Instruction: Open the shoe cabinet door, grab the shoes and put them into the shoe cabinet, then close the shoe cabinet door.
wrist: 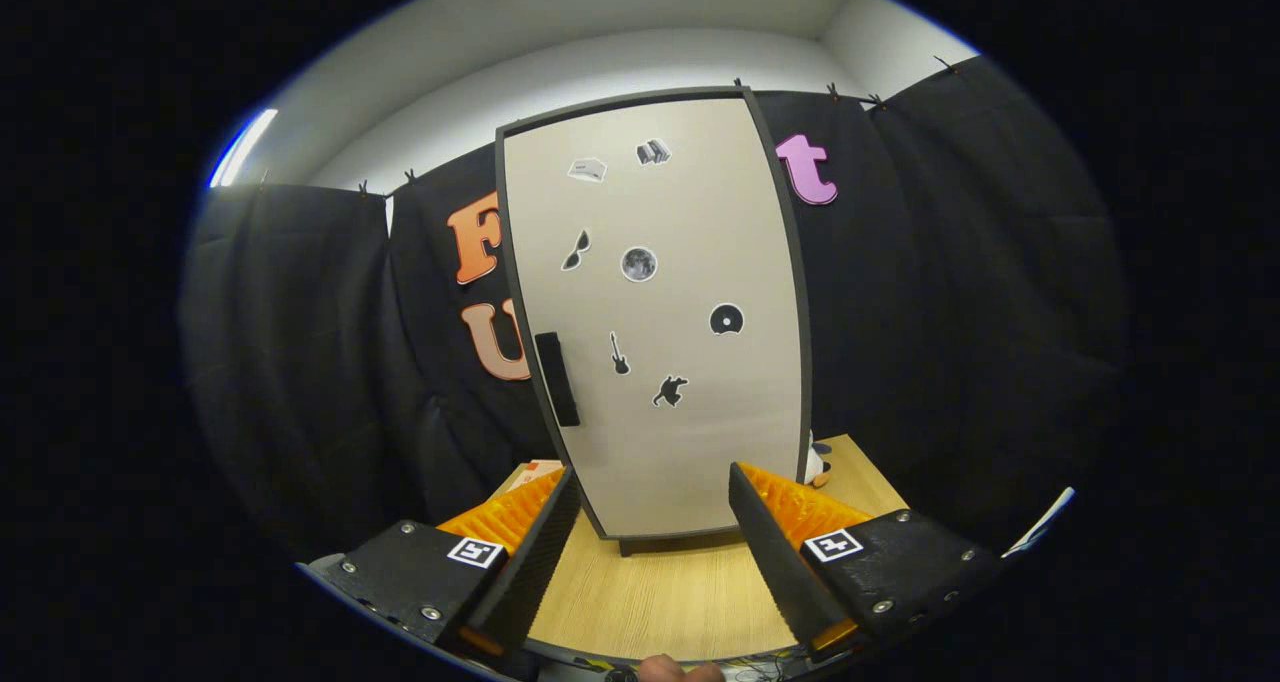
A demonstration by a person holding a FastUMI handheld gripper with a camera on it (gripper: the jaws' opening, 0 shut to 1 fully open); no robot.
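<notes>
The shoe cabinet (660,362) stands upright on a wooden table (660,592), just beyond my fingers. Its pale door is closed and carries several small stickers. A dark vertical handle (557,378) sits on the door's left edge, above my left finger. My gripper (652,492) is open, with nothing between its fingers; the fingertips frame the cabinet's lower part. A small part of a white shoe (818,464) peeks out behind the cabinet's lower right corner, past my right finger.
Black cloth walls close in the booth behind and on both sides of the cabinet. An orange and white object (535,474) lies on the table left of the cabinet's foot. A fingertip (668,670) of the person's hand shows below my fingers.
</notes>
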